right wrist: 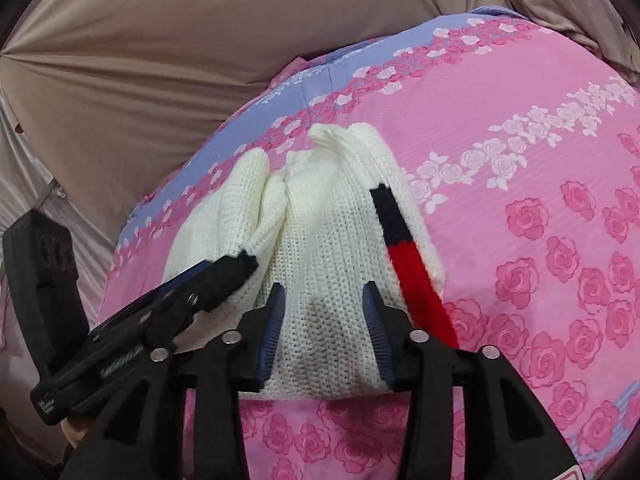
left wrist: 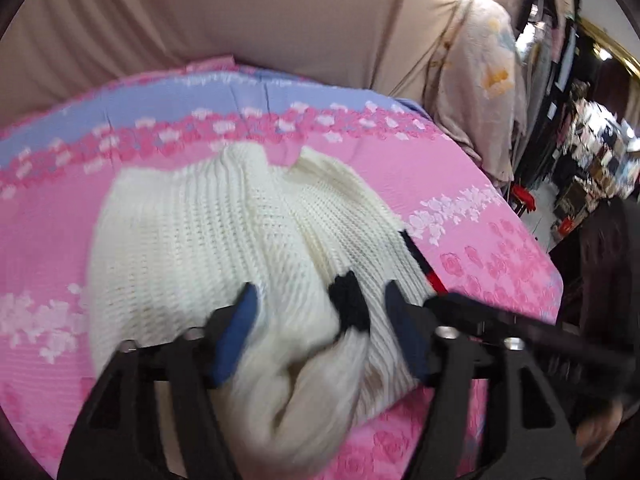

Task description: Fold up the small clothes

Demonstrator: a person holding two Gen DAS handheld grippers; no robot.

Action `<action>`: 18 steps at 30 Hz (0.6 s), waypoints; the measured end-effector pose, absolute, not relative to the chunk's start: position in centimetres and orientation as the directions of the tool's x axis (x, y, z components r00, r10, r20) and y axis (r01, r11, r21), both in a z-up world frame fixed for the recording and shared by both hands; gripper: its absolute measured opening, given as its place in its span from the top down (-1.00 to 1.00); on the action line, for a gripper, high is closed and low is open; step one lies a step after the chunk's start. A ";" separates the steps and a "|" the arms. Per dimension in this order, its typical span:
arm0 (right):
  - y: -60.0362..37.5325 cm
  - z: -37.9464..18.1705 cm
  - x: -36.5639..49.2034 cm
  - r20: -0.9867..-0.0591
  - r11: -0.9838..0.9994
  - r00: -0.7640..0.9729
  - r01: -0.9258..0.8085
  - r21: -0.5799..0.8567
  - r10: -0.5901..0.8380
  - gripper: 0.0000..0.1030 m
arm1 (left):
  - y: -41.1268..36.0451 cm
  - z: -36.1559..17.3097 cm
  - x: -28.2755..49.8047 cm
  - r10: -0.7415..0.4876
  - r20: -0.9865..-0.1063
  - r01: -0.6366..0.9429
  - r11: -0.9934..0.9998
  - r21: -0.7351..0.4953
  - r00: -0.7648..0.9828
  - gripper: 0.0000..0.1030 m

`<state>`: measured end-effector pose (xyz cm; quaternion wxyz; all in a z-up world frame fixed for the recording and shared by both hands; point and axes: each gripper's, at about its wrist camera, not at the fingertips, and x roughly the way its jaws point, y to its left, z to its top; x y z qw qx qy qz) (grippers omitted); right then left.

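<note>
A white knit sweater (left wrist: 192, 240) with a black-and-red stripe (right wrist: 404, 248) lies bunched on the pink floral bedsheet (left wrist: 460, 184). My left gripper (left wrist: 322, 320) stands wide open. A white sleeve with a black cuff (left wrist: 348, 304) lies loosely between its blue pads (left wrist: 236, 332). My right gripper (right wrist: 326, 312) is shut on a thick fold of the sweater's near edge (right wrist: 324, 344), and the knit ribs draw together between its fingers. From the right wrist view, the left gripper (right wrist: 224, 276) comes in from the left, its tip at the black cuff.
A beige drape (right wrist: 160, 60) hangs behind the bed. Clothes hang on a rack (left wrist: 480, 92) to the right, beside cluttered shelves (left wrist: 592, 152). The bedsheet's near edge (left wrist: 552, 280) drops off at the right. A hand (left wrist: 600, 432) holds the right gripper's handle.
</note>
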<state>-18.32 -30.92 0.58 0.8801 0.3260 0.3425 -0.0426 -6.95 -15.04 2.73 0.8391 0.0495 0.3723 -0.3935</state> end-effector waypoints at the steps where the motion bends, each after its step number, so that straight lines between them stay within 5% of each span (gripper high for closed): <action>1: -31.1 1.1 -18.2 -0.608 0.778 0.774 0.268 0.568 0.178 -0.16 | -13.9 3.3 -7.9 -0.625 -0.655 0.706 0.681 -0.194 0.424 -0.48; 6: -30.7 2.3 -13.9 -0.582 0.778 0.753 0.153 0.609 0.308 -0.53 | -8.8 2.3 -10.0 -0.550 -0.705 0.694 0.711 -0.112 0.449 -0.68; 9: -29.6 0.5 -9.9 -0.664 0.787 0.670 0.192 0.586 0.332 -0.54 | -7.5 -0.7 -9.7 -0.447 -0.765 0.645 0.762 -0.054 0.464 -0.68; 14: -26.1 -1.4 -6.3 -0.671 0.750 0.581 0.150 0.645 0.461 -0.49 | -6.3 -2.9 -8.4 -0.424 -0.786 0.572 0.813 -0.110 0.450 -0.68; 15: -25.4 -1.3 -6.2 -0.686 0.772 0.583 0.151 0.618 0.436 -0.29 | -6.3 -2.9 -8.3 -0.428 -0.781 0.571 0.813 -0.113 0.454 -0.64; 16: -24.9 -0.9 -5.9 -0.705 0.801 0.585 0.149 0.579 0.400 0.17 | -6.4 -2.9 -8.1 -0.423 -0.782 0.570 0.814 -0.107 0.458 -0.59; 18: -25.2 0.7 -6.7 -0.667 0.800 0.628 0.114 0.589 0.402 0.49 | -6.9 -2.7 -7.9 -0.425 -0.790 0.586 0.804 -0.104 0.442 -0.23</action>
